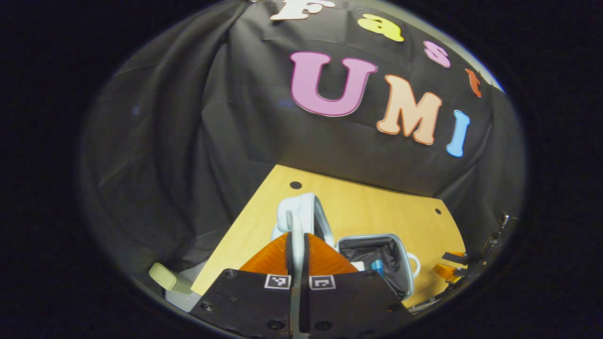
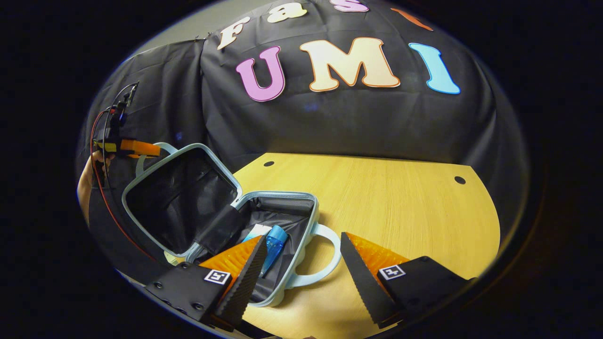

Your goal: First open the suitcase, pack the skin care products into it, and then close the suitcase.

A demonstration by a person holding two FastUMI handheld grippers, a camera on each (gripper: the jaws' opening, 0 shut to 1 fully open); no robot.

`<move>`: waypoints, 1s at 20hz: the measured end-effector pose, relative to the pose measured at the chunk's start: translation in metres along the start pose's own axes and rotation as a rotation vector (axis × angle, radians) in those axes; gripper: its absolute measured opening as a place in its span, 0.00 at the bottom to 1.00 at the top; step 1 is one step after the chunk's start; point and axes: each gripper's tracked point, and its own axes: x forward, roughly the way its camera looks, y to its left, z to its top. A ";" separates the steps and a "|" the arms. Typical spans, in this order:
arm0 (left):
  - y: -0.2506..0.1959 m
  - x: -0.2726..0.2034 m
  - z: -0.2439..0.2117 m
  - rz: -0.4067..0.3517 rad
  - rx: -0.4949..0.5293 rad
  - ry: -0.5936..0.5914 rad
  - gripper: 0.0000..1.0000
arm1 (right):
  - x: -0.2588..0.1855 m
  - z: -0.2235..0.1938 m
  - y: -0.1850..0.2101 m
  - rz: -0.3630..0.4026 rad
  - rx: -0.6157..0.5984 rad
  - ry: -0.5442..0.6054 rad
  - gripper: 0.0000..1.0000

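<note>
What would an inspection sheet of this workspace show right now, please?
Surface: wooden table, suitcase on it.
Job's things: suitcase open, lid tilted up; blue-capped tube and white item inside.
Clutter: beige object past the table's edge, kind unclear.
Grippers: left gripper, jaws shut on lid handle; right gripper, jaws open over base handle.
Cables: red cable by left gripper.
Surroundings: black cloth wall.

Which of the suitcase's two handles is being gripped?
The pale blue lid handle, pinched by the left gripper. The base handle lies free before the open right gripper.
</note>
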 end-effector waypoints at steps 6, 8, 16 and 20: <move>-0.094 -0.007 0.007 -0.166 0.019 -0.013 0.00 | -0.019 0.003 -0.032 -0.025 0.020 -0.022 0.98; -0.120 -0.008 0.005 -0.233 0.004 -0.013 0.00 | -0.025 0.003 -0.043 -0.041 0.027 -0.028 0.98; -0.204 0.001 -0.015 -0.401 -0.049 0.009 0.00 | -0.050 0.002 -0.083 -0.098 0.050 -0.049 0.98; -0.248 0.011 -0.045 -0.467 -0.030 0.071 0.00 | -0.063 0.001 -0.101 -0.124 0.067 -0.056 0.98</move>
